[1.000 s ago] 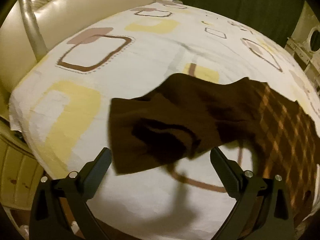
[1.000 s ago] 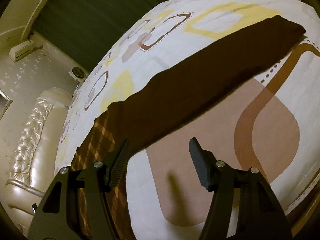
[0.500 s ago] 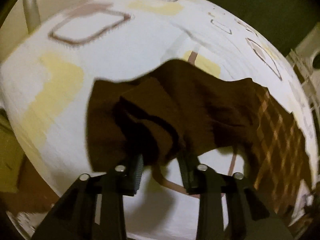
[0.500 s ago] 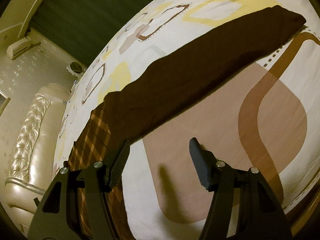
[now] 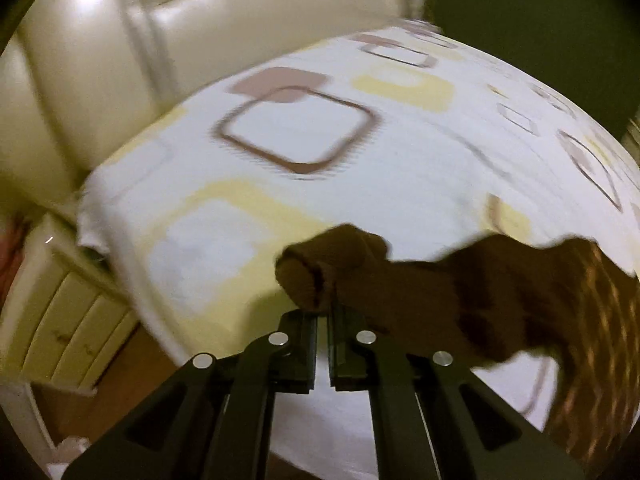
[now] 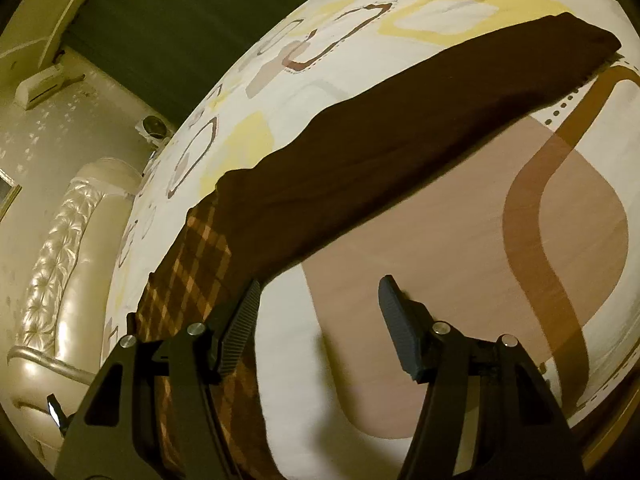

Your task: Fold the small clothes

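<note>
Through the left wrist camera I see my left hand-held gripper (image 5: 322,316) pinched tight on the bunched end of the dark brown garment (image 5: 460,292); its jaws have just been closing, and now the two black ribbed pads sit almost together with a soft wad of cloth caught at their tips; the fabric there looks thick and matte, rolled into a rounded lump, and from it the cloth trails away to the right in a loose, wrinkled sweep toward a panel of brown-and-orange plaid (image 5: 592,344) at the frame's edge; the whole view is smeared with blur. The garment lies on the bed (image 5: 304,208), whose cover is white and smooth, printed with rounded squares in pale yellow, tan and dark brown outline; behind it stands a padded cream headboard (image 5: 120,52) with a glossy, leather-like sheen, and beside the bed a pale cabinet with drawers (image 5: 68,320). Through the right wrist camera, my right hand-held gripper (image 6: 318,292) hangs with its jaws apart and nothing between them, just above the bedcover; one long brown leg of the garment (image 6: 420,144) stretches flat and straight across the bed beyond it, ending in a squared hem, with the plaid part (image 6: 188,276) nearest the left finger (image 6: 238,326); a dark green curtain (image 6: 180,28) fills the background.
</note>
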Motion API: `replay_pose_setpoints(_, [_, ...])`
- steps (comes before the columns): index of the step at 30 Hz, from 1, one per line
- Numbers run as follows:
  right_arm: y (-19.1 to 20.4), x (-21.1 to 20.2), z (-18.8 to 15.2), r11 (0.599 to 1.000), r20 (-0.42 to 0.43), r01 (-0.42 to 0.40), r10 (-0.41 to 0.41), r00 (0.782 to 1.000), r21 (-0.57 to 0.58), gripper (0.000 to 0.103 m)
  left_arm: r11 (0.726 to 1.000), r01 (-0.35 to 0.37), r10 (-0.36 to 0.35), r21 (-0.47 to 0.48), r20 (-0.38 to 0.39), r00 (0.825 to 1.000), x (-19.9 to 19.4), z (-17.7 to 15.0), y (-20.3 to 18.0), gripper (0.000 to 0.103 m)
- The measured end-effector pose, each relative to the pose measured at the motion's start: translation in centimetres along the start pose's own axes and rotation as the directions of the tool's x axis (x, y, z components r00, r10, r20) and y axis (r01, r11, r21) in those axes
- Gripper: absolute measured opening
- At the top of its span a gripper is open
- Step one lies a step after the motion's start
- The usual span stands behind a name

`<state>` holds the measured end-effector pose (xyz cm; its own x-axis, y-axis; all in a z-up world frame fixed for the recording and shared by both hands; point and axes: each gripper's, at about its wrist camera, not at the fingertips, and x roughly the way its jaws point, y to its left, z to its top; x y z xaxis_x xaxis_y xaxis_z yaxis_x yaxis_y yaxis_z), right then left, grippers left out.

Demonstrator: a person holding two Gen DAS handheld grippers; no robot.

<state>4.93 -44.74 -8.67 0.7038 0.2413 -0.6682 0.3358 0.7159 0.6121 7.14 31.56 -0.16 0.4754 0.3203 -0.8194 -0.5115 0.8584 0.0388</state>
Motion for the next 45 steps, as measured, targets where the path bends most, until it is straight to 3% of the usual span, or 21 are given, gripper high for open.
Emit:
replay_pose_setpoints(4, [0.6, 0.4, -0.5, 1.0, -0.009, 0.002, -0.002, 1.0, -0.006, 0.062, 0.994, -0.071, 0.069, -0.089, -0.024, 0.997, 0.6, -0.5, 5.4, 0.004])
replay_pose_setpoints(10, [1.3, 1.1, -1.4, 1.0, -0.031, 0.005, -0.005, 1.0, -0.01, 0.062, 0.979, -0.135, 0.127, -0.153, -0.063, 0.99, 2.6, -1.3, 9.8, 0.004])
replay_pose_setpoints(14, [1.9, 1.0, -1.7, 1.0, -0.036, 0.0, -0.001, 0.999, -0.019, 0.062, 0.97, -0.15, 0.141, -0.191, -0.061, 0.988, 3.4, -1.0, 11.4, 0.004])
replay_pose_setpoints(20, [2.0, 1.3, -2.3, 1.0, -0.052, 0.009, -0.01, 0.999, -0.016, 0.062, 0.967, -0.215, 0.205, -0.135, -0.088, 0.975, 5.6, -1.5, 10.7, 0.004])
replay_pose_setpoints(26, [1.9, 0.8, -2.4, 1.0, -0.057, 0.015, -0.015, 0.998, -0.01, 0.063, 0.972, -0.17, 0.153, -0.159, -0.112, 0.982, 6.8, -2.2, 11.0, 0.004])
replay_pose_setpoints(31, [2.8, 0.9, -2.8, 1.0, -0.067, 0.012, -0.013, 0.998, -0.026, 0.063, 0.971, -0.106, 0.086, -0.216, -0.099, 0.991, 5.3, -1.8, 11.7, 0.004])
replay_pose_setpoints(38, [4.1, 0.9, -3.3, 0.999, -0.087, -0.021, 0.016, 0.996, -0.047, 0.063, 0.991, -0.015, 0.018, -0.133, 0.022, 1.0, -1.1, 1.2, 6.6, 0.004])
replay_pose_setpoints(45, [4.7, 0.5, -3.5, 0.996, -0.098, -0.06, 0.054, 0.994, -0.06, 0.068, 0.989, 0.119, -0.131, 0.085, 0.156, 0.979, -9.8, 3.8, -6.8, 0.004])
